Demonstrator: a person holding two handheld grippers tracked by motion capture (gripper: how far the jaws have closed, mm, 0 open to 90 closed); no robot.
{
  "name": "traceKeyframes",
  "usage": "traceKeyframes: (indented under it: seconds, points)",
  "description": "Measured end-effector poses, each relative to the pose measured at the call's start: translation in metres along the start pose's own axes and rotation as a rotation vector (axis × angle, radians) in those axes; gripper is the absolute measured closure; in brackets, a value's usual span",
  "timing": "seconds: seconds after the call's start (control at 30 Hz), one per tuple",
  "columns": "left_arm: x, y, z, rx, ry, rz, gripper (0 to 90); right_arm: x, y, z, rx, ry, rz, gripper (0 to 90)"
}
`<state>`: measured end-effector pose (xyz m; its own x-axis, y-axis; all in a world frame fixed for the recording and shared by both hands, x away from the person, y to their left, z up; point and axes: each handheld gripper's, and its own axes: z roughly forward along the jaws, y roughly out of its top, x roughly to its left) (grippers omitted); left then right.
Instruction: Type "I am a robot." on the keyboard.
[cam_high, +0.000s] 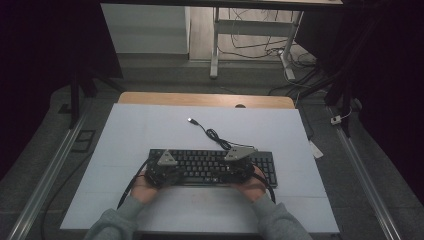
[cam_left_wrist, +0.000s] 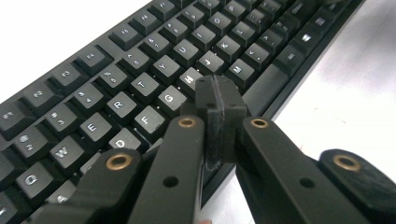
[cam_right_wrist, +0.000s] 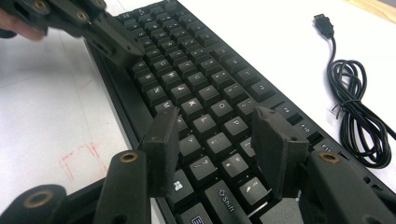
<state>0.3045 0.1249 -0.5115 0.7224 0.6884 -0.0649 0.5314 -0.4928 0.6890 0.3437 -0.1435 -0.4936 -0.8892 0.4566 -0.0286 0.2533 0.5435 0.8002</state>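
Black keyboard (cam_high: 210, 167) lies lower centre of frame on desk (cam_high: 150, 130). Left gripper (cam_left_wrist: 219, 100) fingers pressed together, empty, poised over H/B keys: press straight down, one key. Right gripper (cam_right_wrist: 219, 140) fingers spread, empty, above right-hand keys; hold clear.

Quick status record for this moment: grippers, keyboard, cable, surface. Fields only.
left gripper: jaws shut together, nothing between them, tips over the keys near G, H and B
right gripper: jaws open, spread above the right-hand letter keys, nothing held
keyboard: black, lying flat across the near middle of the sheet
cable: black, loosely coiled behind the keyboard, USB plug lying free on the sheet
surface: white sheet on a wooden table
hands: one behind each gripper, at the keyboard's near edge
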Motion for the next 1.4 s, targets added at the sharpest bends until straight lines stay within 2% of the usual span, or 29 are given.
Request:
traceKeyframes:
  seconds: [0.83,0.9,1.0,1.17,1.27,1.4]
  points:
    - [0.000,0.002,0.017,0.016,0.022,-0.021,89.0,-0.001,0.000,0.000,0.005,-0.011,0.000,52.0]
    - [-0.001,0.002,0.015,0.010,0.033,-0.022,89.0,-0.001,0.000,-0.001,0.003,-0.012,0.000,52.0]
    - [0.001,0.003,0.007,-0.034,0.036,-0.029,89.0,-0.002,0.000,-0.001,-0.001,-0.011,-0.002,52.0]
    - [0.009,0.000,-0.014,-0.090,0.038,-0.069,88.7,-0.004,-0.001,-0.003,-0.005,-0.018,0.009,51.9]
    - [0.016,-0.004,-0.027,-0.116,0.035,-0.099,80.0,-0.006,-0.001,-0.004,-0.003,-0.023,0.011,51.9]
    - [0.024,-0.010,-0.038,-0.136,0.043,-0.139,57.6,-0.008,-0.002,-0.004,-0.001,-0.027,0.016,51.7]
